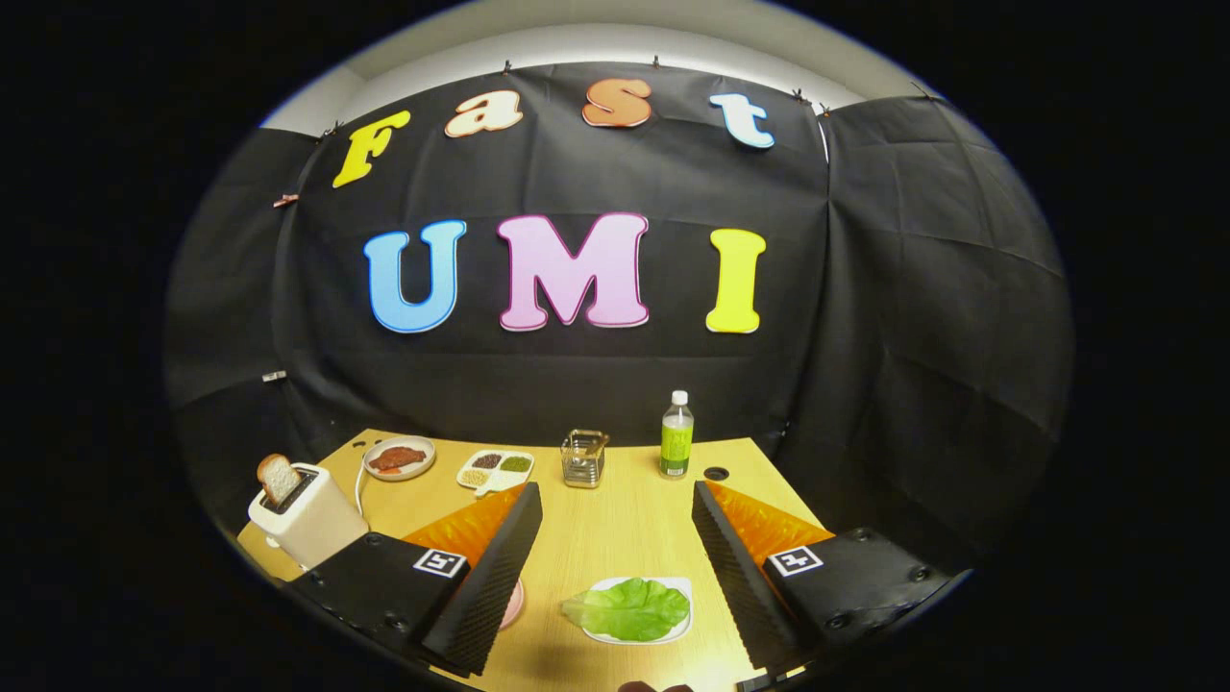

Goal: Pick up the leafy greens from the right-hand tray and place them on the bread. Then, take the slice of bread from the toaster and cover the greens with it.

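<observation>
A leaf of green lettuce (629, 607) lies on a small white tray (678, 586), low between my two fingers and nearer the right one. My gripper (615, 500) is open, its fingers set wide apart above the wooden table with nothing between them. A white toaster (307, 521) stands at the table's left edge, beyond my left finger, with a slice of bread (278, 478) sticking up out of its slot. A pink plate (514, 605) peeks out from behind my left finger; what lies on it is hidden.
At the back of the table (615, 538) stand a plate of sliced meat (399, 457), a divided white dish of seeds (495, 470), a small glass holder (584, 458) and a green bottle with a white cap (676, 435). A round hole (716, 474) sits near the bottle.
</observation>
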A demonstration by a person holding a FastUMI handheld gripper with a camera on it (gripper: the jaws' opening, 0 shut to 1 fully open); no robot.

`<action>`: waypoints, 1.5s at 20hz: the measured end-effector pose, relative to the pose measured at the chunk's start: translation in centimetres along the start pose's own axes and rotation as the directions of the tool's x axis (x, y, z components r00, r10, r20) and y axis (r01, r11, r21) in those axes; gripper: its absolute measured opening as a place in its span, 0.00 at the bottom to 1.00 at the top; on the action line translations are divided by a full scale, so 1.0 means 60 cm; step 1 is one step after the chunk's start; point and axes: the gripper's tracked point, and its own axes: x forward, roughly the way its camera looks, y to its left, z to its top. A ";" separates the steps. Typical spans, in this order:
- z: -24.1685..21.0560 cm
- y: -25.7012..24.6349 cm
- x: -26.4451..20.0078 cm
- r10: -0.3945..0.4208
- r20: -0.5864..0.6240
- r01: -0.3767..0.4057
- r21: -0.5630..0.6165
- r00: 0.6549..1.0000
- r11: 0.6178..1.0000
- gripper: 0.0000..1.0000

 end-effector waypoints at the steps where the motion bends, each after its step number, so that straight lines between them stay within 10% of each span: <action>1: -0.013 -0.004 0.007 0.002 -0.019 -0.002 -0.004 1.000 1.000 0.98; 30: -0.478 -0.036 0.163 0.087 -0.620 -0.079 0.042 0.780 0.996 0.99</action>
